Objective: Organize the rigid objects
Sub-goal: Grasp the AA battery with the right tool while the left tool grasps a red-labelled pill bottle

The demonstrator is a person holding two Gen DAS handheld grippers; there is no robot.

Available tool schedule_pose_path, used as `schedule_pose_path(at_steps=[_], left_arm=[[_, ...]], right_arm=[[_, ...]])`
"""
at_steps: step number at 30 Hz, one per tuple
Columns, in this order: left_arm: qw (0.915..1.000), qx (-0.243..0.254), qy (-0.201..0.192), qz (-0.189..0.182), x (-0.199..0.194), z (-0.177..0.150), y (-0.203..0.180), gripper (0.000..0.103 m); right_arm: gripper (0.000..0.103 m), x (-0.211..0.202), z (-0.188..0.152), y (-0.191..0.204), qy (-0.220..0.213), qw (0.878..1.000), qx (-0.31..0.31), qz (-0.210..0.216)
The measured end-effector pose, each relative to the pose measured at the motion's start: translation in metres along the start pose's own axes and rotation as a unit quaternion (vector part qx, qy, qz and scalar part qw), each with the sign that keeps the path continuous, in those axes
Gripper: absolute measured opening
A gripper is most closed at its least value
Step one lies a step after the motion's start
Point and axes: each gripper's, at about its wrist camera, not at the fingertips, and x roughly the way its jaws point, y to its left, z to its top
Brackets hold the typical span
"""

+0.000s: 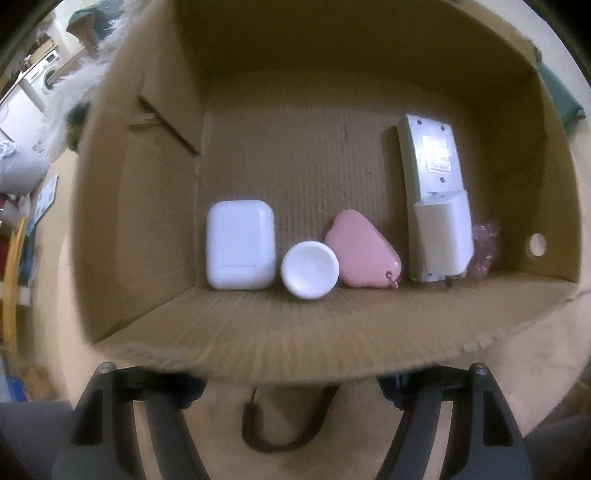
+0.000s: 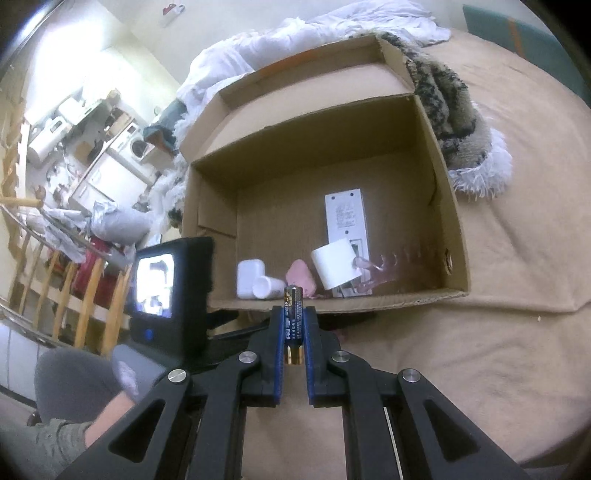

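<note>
An open cardboard box (image 1: pixel 295 332) stands on a tan bedspread (image 2: pixel 517 258). Along its near wall lie a white earbud case (image 1: pixel 241 244), a white round lid (image 1: pixel 309 269), a pink heart-shaped case (image 1: pixel 360 254), a remote control (image 1: pixel 436 192) in a white holder, and a clear pink clip (image 1: pixel 485 247). My left gripper (image 1: pixel 291 384) hangs just outside that wall with its jaws wide apart. Its tips are hidden by the cardboard, and nothing shows between the visible parts. My right gripper (image 2: pixel 293 321) is shut on a blue-and-black battery (image 2: pixel 292 306), held upright in front of the box (image 2: pixel 454 221).
A black cord loop (image 1: pixel 284 428) lies on the bedspread between the left fingers. White bedding (image 2: pixel 295 33) and a furry patterned blanket (image 2: pixel 454 107) crowd the box's far side. A person's leg (image 2: pixel 74 380) and a wooden railing (image 2: pixel 55 280) are at the left.
</note>
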Motion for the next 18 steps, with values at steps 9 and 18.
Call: schedule_pose_path(at_steps=[9,18], left_arm=[[0.9997,-0.017,0.010,-0.012,0.000,0.002,0.009,0.043],[0.9996,-0.020,-0.012,0.017,-0.033,-0.013,0.030,0.043]], right_arm=[[0.011,0.002,0.001,0.002,0.005,1.000,-0.005,-0.001],[0.011,0.004,0.000,0.006,0.007,1.000,-0.015,-0.015]])
